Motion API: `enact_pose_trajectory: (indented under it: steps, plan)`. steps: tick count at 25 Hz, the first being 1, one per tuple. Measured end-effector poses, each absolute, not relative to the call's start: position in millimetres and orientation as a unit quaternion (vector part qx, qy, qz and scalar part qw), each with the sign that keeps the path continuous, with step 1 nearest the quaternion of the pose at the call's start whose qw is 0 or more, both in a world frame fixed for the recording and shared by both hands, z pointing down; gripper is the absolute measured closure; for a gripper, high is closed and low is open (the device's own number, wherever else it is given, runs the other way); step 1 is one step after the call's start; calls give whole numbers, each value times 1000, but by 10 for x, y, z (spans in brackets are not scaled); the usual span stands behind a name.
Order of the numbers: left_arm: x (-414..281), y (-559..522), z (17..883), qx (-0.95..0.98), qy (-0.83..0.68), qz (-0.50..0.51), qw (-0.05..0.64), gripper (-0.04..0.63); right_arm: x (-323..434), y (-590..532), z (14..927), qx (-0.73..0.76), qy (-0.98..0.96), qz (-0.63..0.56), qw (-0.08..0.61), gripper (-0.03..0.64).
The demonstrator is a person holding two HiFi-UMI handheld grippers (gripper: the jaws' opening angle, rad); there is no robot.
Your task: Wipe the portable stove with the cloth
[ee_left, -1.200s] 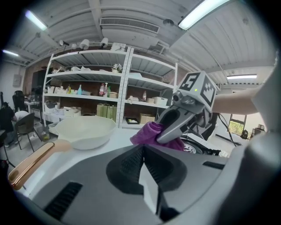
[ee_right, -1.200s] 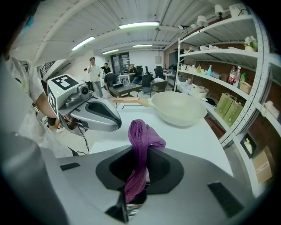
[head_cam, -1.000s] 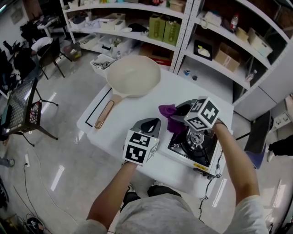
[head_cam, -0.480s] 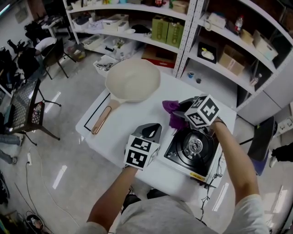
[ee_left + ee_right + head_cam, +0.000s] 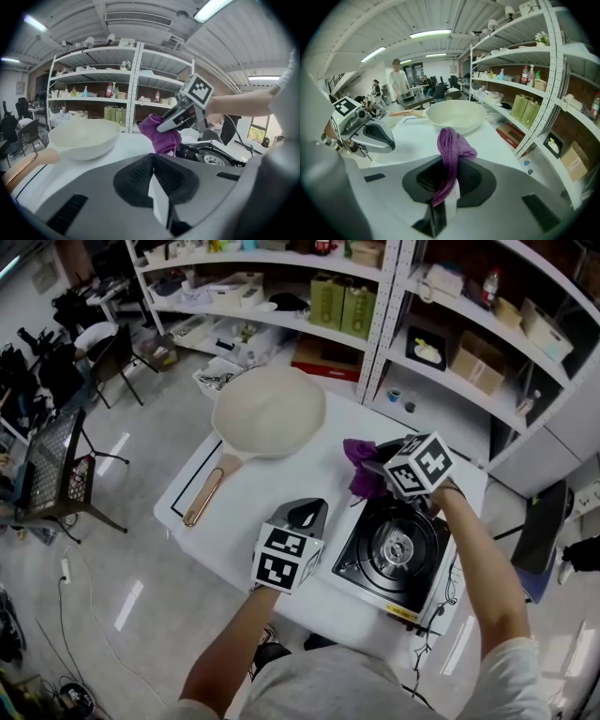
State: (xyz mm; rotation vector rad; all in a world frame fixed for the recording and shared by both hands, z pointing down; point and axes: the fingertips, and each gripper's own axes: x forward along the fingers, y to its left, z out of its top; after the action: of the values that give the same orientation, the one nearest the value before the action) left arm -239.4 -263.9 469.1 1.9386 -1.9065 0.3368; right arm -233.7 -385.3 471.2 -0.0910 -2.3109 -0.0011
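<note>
Hanging from the right gripper (image 5: 373, 472), the purple cloth (image 5: 360, 465) sits at the stove's (image 5: 394, 549) far left corner. The jaws are clamped tight on it: in the right gripper view a bunched fold of the cloth (image 5: 449, 145) stands up in front of them and a strip trails back between them. From the head view I cannot tell whether the cloth touches the stove's edge or only hangs just over it. In the left gripper view the cloth (image 5: 161, 136) droops beside the stove's (image 5: 212, 157) black top, with the round burner showing behind it.

The left gripper (image 5: 304, 514) is held just left of the stove, over the white table (image 5: 246, 512), pointing past the stove's left side. Its jaws are pressed together with nothing between them, as the left gripper view shows (image 5: 157, 190).

The stove stands on the table with its black top and burner ring uncovered. Well to the stove's far left lies a cream pan (image 5: 269, 412), its copper-coloured handle reaching away from the stove toward the table's left edge. Beyond the stove stand white shelves (image 5: 450, 329) holding boxes and bottles.
</note>
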Motion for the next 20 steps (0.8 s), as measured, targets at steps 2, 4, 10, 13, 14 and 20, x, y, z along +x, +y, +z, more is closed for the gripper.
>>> enact_pose_trajectory:
  steps: [2, 4, 10, 13, 14, 20]
  plan:
    - [-2390, -2668, 4702, 693, -681, 122, 200, 591, -2333, -3903, 4713, -30, -917, 10, 397, 554]
    - [-2380, -2698, 4705, 695, -680, 123, 201, 591, -2341, -3908, 4684, -34, -922, 26, 385, 554]
    - [-2349, -2741, 4729, 700, -674, 128, 201, 591, -2407, -3899, 4417, -39, -948, 105, 297, 554]
    - [-2321, -2771, 4722, 702, -671, 130, 199, 591, -2411, -3975, 4328, -26, -955, 120, 269, 554]
    - [-2309, -2779, 4718, 703, -671, 130, 198, 591, -2407, -4003, 4315, -21, -956, 127, 262, 554]
    - [-2289, -2789, 4699, 704, -669, 136, 197, 591, -2343, -4093, 4374, -5, -955, 159, 248, 554]
